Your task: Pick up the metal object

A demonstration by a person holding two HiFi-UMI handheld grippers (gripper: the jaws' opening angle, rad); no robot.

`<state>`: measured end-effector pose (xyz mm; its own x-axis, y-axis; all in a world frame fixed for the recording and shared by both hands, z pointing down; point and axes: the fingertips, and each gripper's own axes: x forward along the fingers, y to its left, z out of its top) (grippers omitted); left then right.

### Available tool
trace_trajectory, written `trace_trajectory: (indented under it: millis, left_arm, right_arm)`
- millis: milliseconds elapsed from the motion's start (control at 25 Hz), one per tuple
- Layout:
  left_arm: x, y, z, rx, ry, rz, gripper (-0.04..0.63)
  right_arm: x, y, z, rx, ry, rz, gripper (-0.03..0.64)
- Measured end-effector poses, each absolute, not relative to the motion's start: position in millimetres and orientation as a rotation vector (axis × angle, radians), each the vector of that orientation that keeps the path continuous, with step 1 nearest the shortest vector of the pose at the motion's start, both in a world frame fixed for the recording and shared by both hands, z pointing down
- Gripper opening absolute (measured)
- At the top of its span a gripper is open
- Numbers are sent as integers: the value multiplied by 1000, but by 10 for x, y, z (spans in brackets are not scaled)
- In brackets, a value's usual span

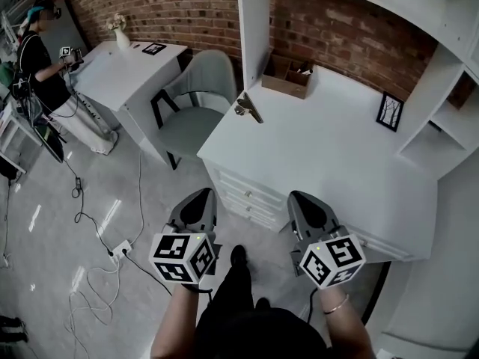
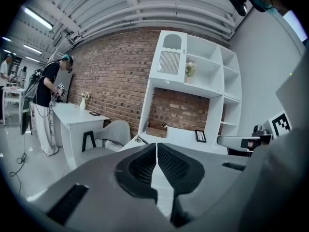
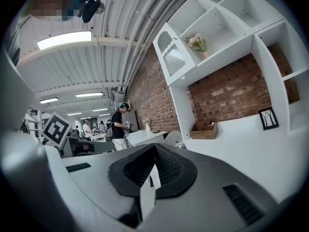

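While on desk (image 1: 329, 163), metal object (image 1: 248, 109) diagonal.

The desk (image 1: 322, 155) was white and the brick wall (image 1: 187, 6) at twelve o'clock red-brown. The metal object (image 1: 247, 108) shone silver, with a pale grey-green chair (image 1: 198, 96) at its nine o'clock. The left gripper (image 1: 200, 194) and right gripper (image 1: 301, 198) were grey with black pads (image 2: 142, 167), each bearing black-and-white square markers.

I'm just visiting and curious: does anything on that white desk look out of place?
Only one thing. The shiny metal object lies askew right at the white desk's edge, nearest the grey chair, with nothing else around it. The brown cardboard box and small black picture frame stand neatly at the back. Nothing looks spilled or broken.
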<state>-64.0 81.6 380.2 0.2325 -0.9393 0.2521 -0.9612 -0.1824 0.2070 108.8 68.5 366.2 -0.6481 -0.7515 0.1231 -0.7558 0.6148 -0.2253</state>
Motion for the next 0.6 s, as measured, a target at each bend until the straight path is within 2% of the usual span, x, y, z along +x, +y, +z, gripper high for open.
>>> trace_trajectory:
  millis: [600]
  left_arm:
    - [-1198,-705,3993,2201,-1616,101,18]
  right_arm:
    - [377,-684,3815,1367,-2731,495,5]
